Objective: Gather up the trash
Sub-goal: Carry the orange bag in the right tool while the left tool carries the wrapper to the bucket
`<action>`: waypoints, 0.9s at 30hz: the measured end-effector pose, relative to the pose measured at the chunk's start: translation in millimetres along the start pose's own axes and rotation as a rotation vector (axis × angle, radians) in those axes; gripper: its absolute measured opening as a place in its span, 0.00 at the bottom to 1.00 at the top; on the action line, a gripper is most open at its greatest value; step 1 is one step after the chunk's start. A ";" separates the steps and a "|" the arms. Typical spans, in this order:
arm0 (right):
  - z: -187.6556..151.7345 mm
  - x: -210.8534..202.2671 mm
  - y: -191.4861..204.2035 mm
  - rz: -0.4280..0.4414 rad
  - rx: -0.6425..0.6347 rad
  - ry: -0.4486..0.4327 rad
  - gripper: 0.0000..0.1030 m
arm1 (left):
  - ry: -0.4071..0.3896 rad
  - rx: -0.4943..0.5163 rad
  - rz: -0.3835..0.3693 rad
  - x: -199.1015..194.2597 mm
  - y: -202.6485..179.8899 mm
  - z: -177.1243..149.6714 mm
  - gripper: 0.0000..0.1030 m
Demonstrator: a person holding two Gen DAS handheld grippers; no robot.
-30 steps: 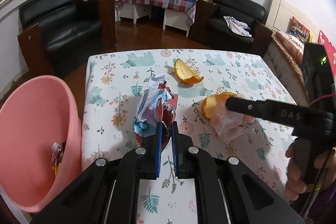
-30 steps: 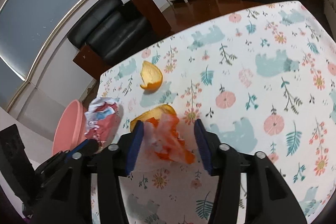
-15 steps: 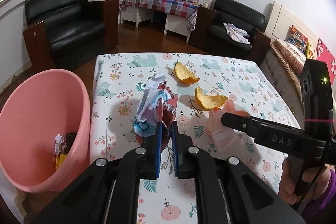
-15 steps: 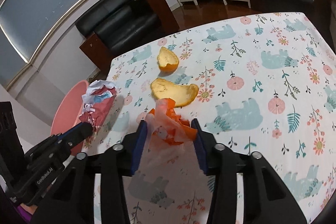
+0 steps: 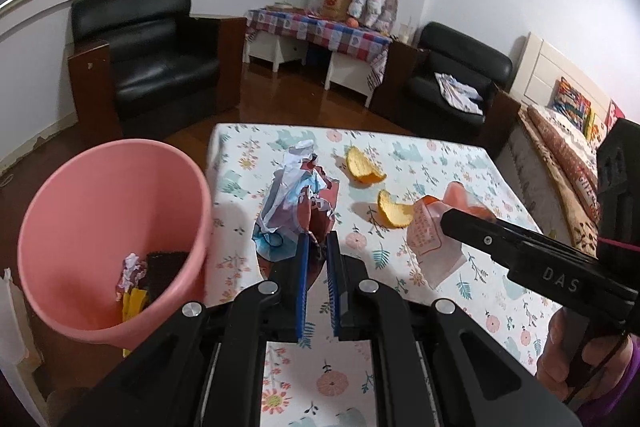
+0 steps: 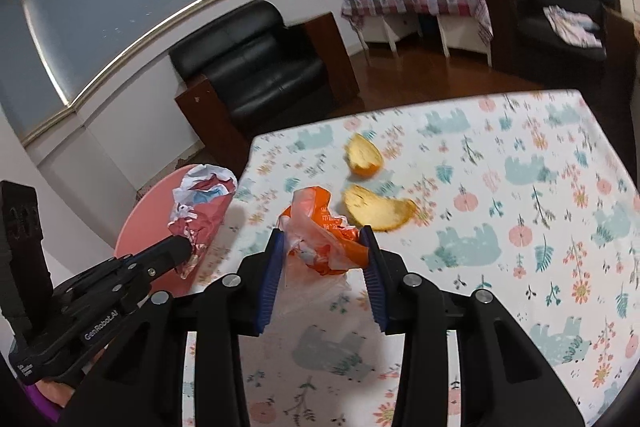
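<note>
Trash rides toward the pink bin (image 5: 100, 227): left claw (image 5: 316, 267) pinches a crumpled wrapper (image 5: 294, 203), right claw (image 6: 326, 259) clamps an orange plastic bag (image 6: 324, 227).

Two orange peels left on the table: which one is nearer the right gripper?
The wider, flatter peel, just beyond the right gripper and its orange bag. The cupped peel lies farther back.

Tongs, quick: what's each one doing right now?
Left tongs: shut on the crumpled wrapper.
Right tongs: shut on the orange plastic bag.
</note>
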State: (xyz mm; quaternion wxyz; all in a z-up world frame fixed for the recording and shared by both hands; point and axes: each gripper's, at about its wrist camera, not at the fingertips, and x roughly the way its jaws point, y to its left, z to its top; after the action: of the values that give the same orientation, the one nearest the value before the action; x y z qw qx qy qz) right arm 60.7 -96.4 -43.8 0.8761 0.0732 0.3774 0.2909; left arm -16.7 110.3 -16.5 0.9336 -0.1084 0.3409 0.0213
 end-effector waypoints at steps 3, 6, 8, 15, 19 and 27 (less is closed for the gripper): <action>1.3 -3.5 15.3 0.006 -0.043 -0.017 0.38 | -0.022 -0.019 0.020 -10.5 7.0 1.4 0.08; 2.3 -4.5 32.7 0.008 -0.092 -0.032 0.38 | -0.045 -0.042 0.048 -22.3 16.2 2.3 0.08; 3.8 -4.9 44.8 0.011 -0.125 -0.043 0.38 | -0.055 -0.055 0.064 -28.2 22.5 2.1 0.08; 9.0 -1.2 85.7 0.039 -0.212 -0.064 0.38 | -0.082 -0.126 0.119 -49.4 53.1 -1.7 0.08; 10.0 3.2 112.0 0.055 -0.273 -0.080 0.38 | -0.097 -0.166 0.148 -59.3 70.2 -3.9 0.08; 7.7 20.6 154.7 0.078 -0.354 -0.093 0.38 | -0.107 -0.232 0.191 -72.3 107.0 -10.2 0.08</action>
State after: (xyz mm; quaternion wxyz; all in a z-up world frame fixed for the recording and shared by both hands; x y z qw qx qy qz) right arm 7.1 42.8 2.7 0.8799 -0.0539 0.2761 0.3829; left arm -90.7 214.8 2.1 0.9253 -0.1814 0.2947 0.1549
